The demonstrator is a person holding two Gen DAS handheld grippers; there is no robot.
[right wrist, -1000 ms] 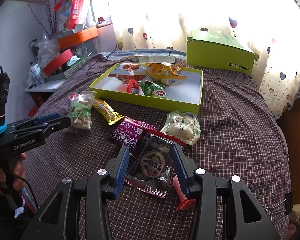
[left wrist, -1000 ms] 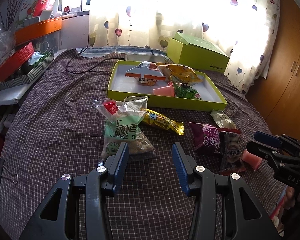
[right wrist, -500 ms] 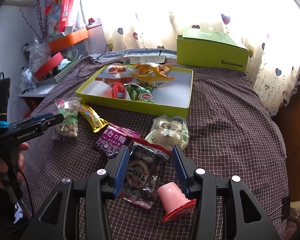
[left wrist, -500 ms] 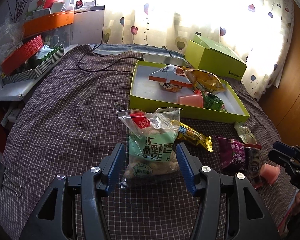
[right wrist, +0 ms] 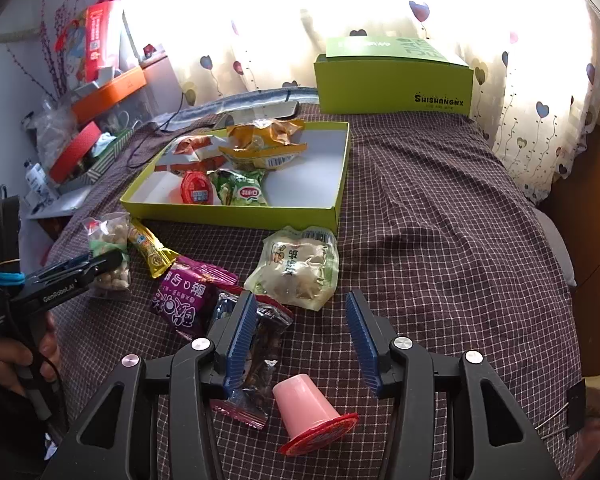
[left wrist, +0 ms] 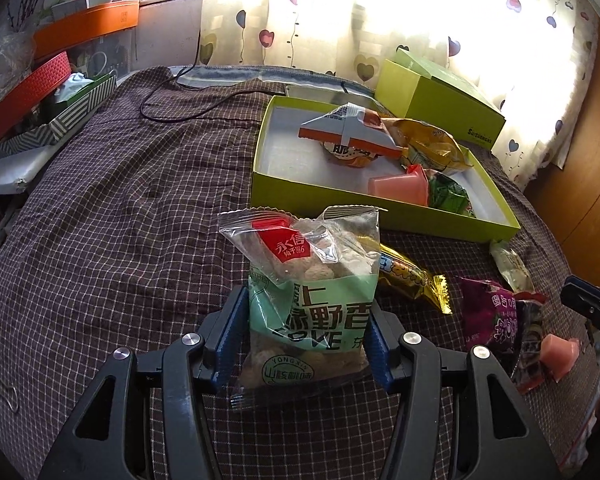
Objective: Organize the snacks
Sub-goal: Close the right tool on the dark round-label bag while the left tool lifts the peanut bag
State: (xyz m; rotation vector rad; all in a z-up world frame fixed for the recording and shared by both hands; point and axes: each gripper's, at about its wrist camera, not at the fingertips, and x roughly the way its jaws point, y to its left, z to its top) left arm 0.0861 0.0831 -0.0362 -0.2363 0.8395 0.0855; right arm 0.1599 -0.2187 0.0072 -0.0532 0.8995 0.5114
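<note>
Both grippers differ: left gripper point(left wrist: 306, 334) pinches the nut bag point(left wrist: 310, 304), right gripper point(right wrist: 302, 338) spread wide, empty.

Between my left gripper's point(left wrist: 306, 330) fingers I read "LOVE" and "YONGXIN" on the clear-and-mint nut bag point(left wrist: 308, 304). Far ahead of my right gripper point(right wrist: 302, 340), the lime-green cardboard box point(right wrist: 396, 84) says "SHISHANGNX". The left gripper's black body reads "GenRobot.AI".

Glossy clear plastic nut bag point(left wrist: 312, 300), matt checked cloth cover point(left wrist: 120, 216), shiny foil wrapper point(left wrist: 414, 280)
</note>
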